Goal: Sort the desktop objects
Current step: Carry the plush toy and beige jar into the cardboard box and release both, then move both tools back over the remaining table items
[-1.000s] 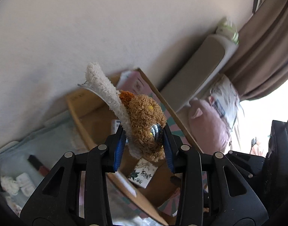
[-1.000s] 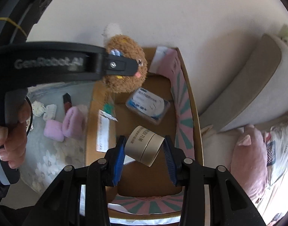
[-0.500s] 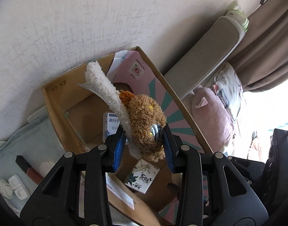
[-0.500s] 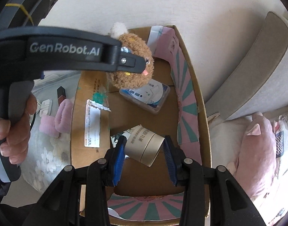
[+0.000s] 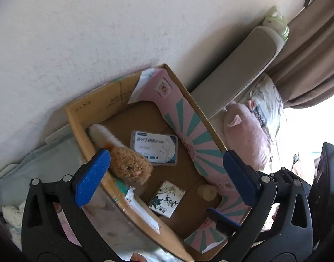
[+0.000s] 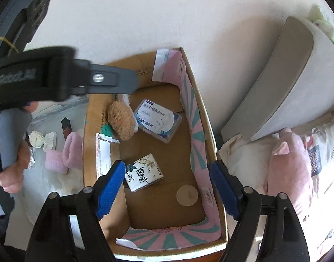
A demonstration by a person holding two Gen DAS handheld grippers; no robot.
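Nearest the lens, the left gripper (image 5: pixel 167 170) has its two blue pads spread wide and still opening, with nothing pinched between them; the right gripper (image 6: pixel 167 185) is likewise opening, its pads apart and touching nothing.

Below both lies one cardboard box (image 6: pixel 210 144) with pink and teal striped flaps, pushed against the wall. Four things rest on its floor: one tissue packet (image 6: pixel 144 172) near the front, one round tan tin (image 6: pixel 187 195) standing beside the right-hand flap, one clear plastic case (image 6: pixel 157 120) with a blue and white label farther back, and one brown plush toy (image 6: pixel 122 120) lying against the left wall, just beside the case.

The right wrist view alone shows the tabletop left of the box: two pink rolled cloths (image 6: pixel 66 155), a dark stick, some small white items, and the person's hand (image 6: pixel 13 170) on the left gripper's handle. The left wrist view alone shows the plush toy's face, and the brown curtain (image 5: pixel 308 54) beyond the pink pillow (image 5: pixel 247 139).
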